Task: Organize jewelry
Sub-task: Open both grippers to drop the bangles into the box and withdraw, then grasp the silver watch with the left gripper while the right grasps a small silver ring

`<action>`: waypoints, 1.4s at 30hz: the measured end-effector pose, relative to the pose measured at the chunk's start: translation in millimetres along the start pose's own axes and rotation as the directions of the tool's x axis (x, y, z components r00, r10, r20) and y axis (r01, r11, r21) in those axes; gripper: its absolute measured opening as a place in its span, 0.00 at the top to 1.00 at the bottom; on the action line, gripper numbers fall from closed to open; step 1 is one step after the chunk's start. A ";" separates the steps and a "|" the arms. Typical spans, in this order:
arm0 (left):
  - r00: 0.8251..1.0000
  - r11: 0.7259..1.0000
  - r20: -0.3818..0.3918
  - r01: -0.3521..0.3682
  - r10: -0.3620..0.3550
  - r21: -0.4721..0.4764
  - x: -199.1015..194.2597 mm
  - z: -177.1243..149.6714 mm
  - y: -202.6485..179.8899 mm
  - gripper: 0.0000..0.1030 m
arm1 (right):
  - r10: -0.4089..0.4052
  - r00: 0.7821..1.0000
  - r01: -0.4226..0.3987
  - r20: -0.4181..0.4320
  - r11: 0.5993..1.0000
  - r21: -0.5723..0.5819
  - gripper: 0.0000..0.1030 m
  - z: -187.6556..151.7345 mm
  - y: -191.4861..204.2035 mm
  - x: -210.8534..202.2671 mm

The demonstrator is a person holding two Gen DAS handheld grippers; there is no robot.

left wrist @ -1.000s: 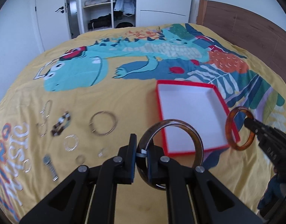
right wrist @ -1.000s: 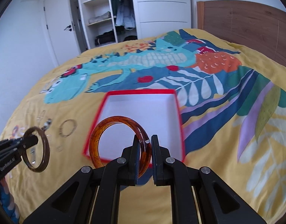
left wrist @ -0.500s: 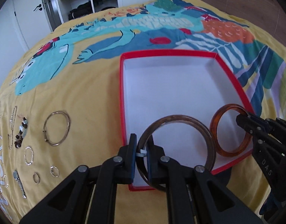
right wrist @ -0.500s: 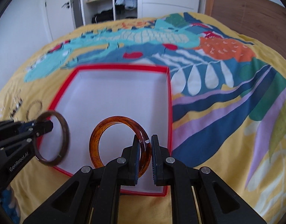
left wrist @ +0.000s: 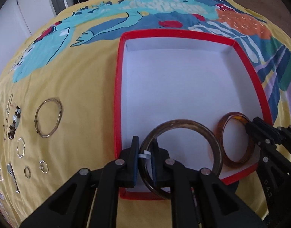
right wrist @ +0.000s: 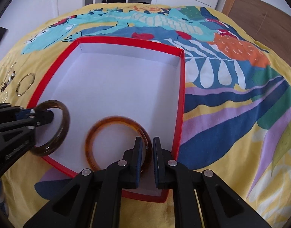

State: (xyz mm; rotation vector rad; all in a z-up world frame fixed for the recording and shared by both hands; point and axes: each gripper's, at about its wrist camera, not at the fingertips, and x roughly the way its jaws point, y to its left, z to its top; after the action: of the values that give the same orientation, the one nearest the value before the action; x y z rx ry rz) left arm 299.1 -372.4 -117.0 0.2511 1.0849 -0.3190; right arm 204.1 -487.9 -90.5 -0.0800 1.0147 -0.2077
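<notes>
A red box [left wrist: 118,87] with a white inside lies on the yellow bedspread; it also shows in the right wrist view [right wrist: 180,102]. My left gripper [left wrist: 145,154] has its jaws slightly apart around the rim of a dark brown bangle [left wrist: 195,124], low over the box's near left corner. My right gripper [right wrist: 146,150] has its jaws slightly apart around an amber bangle [right wrist: 115,120], which looks blurred and loose inside the box. The amber bangle [left wrist: 221,121] and the right gripper [left wrist: 249,124] also show in the left wrist view. The dark bangle [right wrist: 64,119] shows in the right wrist view.
Left of the box on the bedspread lie a thin gold bangle [left wrist: 59,112], a beaded bracelet [left wrist: 14,123], a chain [left wrist: 8,104], several small rings [left wrist: 21,148] and a watch [left wrist: 12,174]. A wooden headboard [right wrist: 259,13] stands at the right, wardrobes behind.
Both grippers moved down into the box with their bangles. Both jaws have opened a little, and the amber bangle now looks loose and blurred.
</notes>
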 end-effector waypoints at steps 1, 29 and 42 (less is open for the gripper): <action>1.000 1.000 0.000 -0.004 0.004 0.006 0.5 -0.5 -2.0 0.88 | 0.000 1.000 0.000 -0.001 1.000 -0.004 0.90 0.9 0.2 0.6; 0.975 0.990 0.220 0.070 -0.041 -0.124 -173.1 -53.0 123.6 0.67 | 0.063 0.965 -0.086 0.255 0.993 0.078 0.60 0.6 47.0 -195.4; 0.989 0.930 0.137 0.001 0.053 -0.367 -131.9 -152.9 282.1 0.65 | 0.243 0.951 -0.245 0.190 0.969 -0.010 0.60 -10.0 175.4 -144.8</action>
State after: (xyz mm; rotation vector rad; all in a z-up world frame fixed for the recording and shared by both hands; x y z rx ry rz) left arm 222.3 -39.9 -55.0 -0.0911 0.9757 -0.1035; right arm 145.4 -285.9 -3.5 0.0379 0.8234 0.0196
